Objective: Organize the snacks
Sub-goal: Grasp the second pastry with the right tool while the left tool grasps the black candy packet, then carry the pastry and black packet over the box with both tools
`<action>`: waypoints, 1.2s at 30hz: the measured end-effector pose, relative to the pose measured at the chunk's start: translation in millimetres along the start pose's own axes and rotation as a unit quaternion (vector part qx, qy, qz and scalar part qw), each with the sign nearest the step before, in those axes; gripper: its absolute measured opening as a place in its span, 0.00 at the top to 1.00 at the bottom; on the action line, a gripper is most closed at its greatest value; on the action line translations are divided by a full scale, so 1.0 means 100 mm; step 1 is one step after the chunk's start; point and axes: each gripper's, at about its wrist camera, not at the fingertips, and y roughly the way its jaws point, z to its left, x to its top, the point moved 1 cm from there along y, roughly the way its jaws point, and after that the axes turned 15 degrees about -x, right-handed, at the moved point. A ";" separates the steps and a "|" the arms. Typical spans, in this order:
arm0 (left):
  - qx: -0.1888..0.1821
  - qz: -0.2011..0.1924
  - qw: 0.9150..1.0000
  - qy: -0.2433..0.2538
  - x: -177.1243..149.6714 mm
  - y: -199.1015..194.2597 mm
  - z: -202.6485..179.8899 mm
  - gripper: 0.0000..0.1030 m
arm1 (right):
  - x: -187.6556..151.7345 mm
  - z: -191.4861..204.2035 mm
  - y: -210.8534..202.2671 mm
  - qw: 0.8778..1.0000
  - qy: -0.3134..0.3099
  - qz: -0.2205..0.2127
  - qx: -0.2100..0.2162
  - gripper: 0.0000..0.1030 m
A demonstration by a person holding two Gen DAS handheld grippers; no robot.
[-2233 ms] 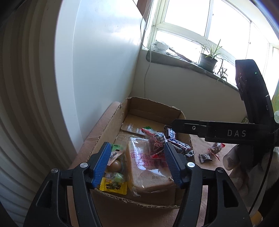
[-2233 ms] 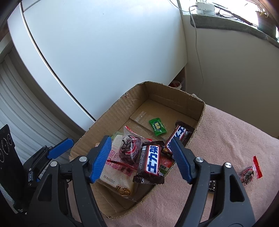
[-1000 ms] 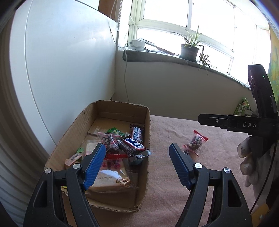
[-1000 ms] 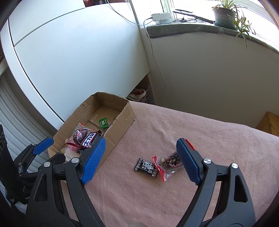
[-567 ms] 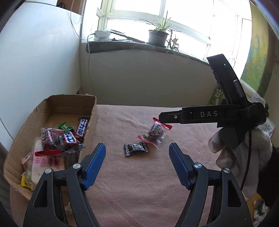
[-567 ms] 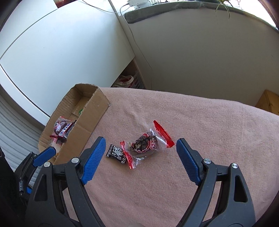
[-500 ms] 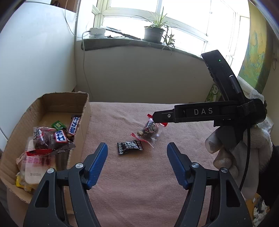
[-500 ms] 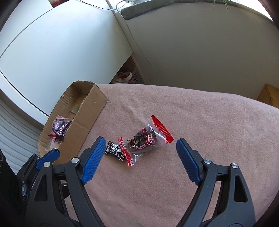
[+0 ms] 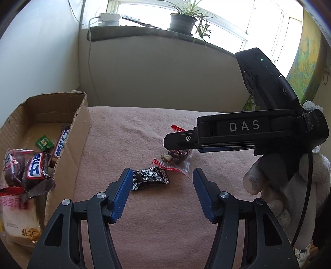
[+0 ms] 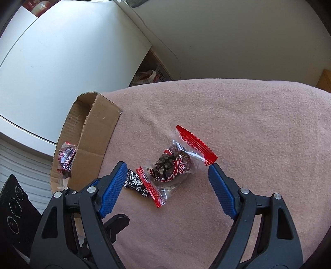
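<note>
A small black candy packet (image 9: 150, 178) lies on the pink cloth, just ahead of my open, empty left gripper (image 9: 161, 175). Beside it lies a clear packet with red ends (image 10: 172, 163) holding dark nutty snacks; my open, empty right gripper (image 10: 167, 169) hovers over it, jaws either side. In the left wrist view the right gripper (image 9: 180, 142) covers part of that packet (image 9: 175, 157). The black packet (image 10: 135, 182) peeks out by my right gripper's left finger. A cardboard box (image 9: 80, 132) at the left holds chocolate bars, a bread pack and other snacks.
The pink cloth (image 10: 238, 115) covers the whole work surface. A white cabinet (image 10: 72, 51) stands behind the box (image 10: 99, 132). A windowsill with a potted plant (image 9: 183, 19) and a wall run along the far side. A gloved hand (image 9: 289, 186) holds the right gripper.
Both grippers have left the box and swung right over the cloth, then dropped closer to the two loose packets. Both jaws stay open.
</note>
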 end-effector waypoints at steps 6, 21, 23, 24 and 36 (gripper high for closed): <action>0.014 0.024 1.000 0.005 -0.03 0.21 0.05 0.42 | 0.06 0.06 0.13 0.999 -0.023 0.000 -0.032 0.33; 0.049 0.031 0.998 -0.009 -0.01 0.37 0.09 0.75 | 0.03 0.09 0.12 0.992 -0.092 -0.029 -0.080 0.59; 0.049 0.029 0.998 -0.011 -0.02 0.36 0.09 0.85 | 0.03 0.07 0.11 0.993 -0.088 -0.029 -0.077 0.59; 0.048 0.028 0.998 -0.011 -0.02 0.36 0.09 0.88 | 0.03 0.06 0.11 0.993 -0.087 -0.029 -0.076 0.60; 0.038 0.013 0.999 0.009 -0.07 0.21 0.07 0.91 | -0.09 0.00 -0.08 0.993 -0.080 -0.047 -0.068 0.61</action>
